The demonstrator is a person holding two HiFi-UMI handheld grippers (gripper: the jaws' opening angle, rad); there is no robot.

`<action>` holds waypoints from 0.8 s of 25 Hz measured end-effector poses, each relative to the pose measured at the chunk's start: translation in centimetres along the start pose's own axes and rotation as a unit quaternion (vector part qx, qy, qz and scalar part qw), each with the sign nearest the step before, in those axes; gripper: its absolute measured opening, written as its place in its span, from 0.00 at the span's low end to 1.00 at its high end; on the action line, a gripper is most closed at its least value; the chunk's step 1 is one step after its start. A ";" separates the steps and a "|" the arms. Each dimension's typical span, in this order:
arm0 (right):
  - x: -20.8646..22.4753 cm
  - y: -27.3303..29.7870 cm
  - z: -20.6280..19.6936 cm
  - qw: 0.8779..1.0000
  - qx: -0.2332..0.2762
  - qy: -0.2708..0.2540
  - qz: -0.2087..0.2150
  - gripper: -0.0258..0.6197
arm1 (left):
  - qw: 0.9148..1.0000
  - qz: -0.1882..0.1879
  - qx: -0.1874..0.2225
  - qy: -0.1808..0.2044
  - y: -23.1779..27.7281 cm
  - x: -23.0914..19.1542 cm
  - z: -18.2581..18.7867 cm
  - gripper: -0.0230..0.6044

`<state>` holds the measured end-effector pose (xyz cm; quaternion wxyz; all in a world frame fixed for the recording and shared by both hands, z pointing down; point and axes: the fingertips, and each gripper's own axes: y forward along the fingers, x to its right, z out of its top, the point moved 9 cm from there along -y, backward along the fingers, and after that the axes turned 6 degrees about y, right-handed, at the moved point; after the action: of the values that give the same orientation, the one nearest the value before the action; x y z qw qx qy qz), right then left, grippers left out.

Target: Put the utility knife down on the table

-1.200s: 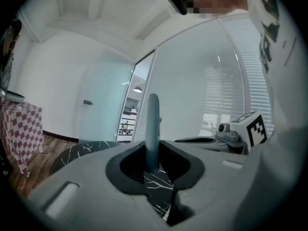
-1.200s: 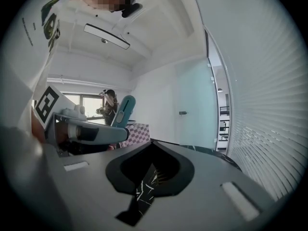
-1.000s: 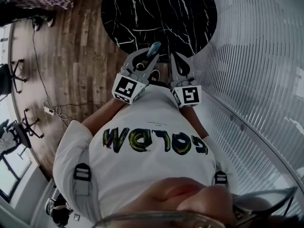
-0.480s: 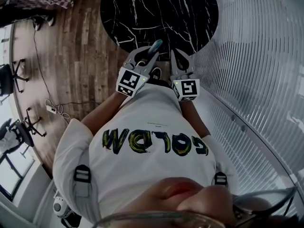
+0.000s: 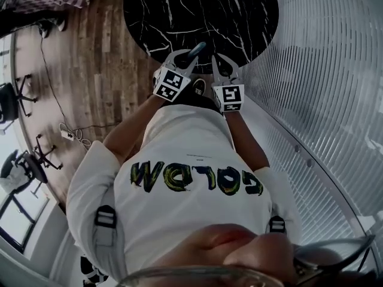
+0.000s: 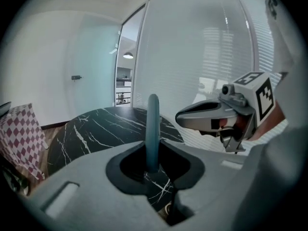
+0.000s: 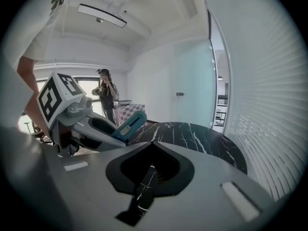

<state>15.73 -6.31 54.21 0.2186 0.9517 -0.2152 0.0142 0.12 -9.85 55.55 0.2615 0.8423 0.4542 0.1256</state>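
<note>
Jutting forward toward table (image 5: 203,11), utility knife (image 6: 153,129) clamped lengthwise in left gripper (image 5: 182,61).

Place: office interior | Evidence: swivel chairs (image 5: 13,98) on plank floor (image 5: 90,64); round black marble worktop (image 5: 203,11); slatted glass partition (image 5: 323,88); frosted glass door (image 6: 96,71); linear ceiling light (image 7: 102,14).
</note>
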 end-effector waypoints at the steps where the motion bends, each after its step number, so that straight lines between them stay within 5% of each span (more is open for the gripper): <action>1: 0.3 0.6 -0.7 1.000 -0.008 0.004 -0.003 0.04 | 1.000 -0.002 -0.014 0.005 0.8 -0.4 -0.7 0.16; 9: 1.5 5.0 -5.6 0.997 -0.074 0.022 -0.002 0.04 | 0.993 -0.019 -0.098 0.058 6.7 -2.5 -5.6 0.16; 20: 3.1 9.4 -10.8 0.985 -0.166 0.047 -0.014 0.04 | 0.969 -0.036 -0.216 0.118 12.1 -3.3 -10.8 0.16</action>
<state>15.35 -10.65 68.19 0.3837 0.9034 -0.1905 0.0198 1.88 -14.53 71.35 0.3864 0.7281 0.4742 0.3095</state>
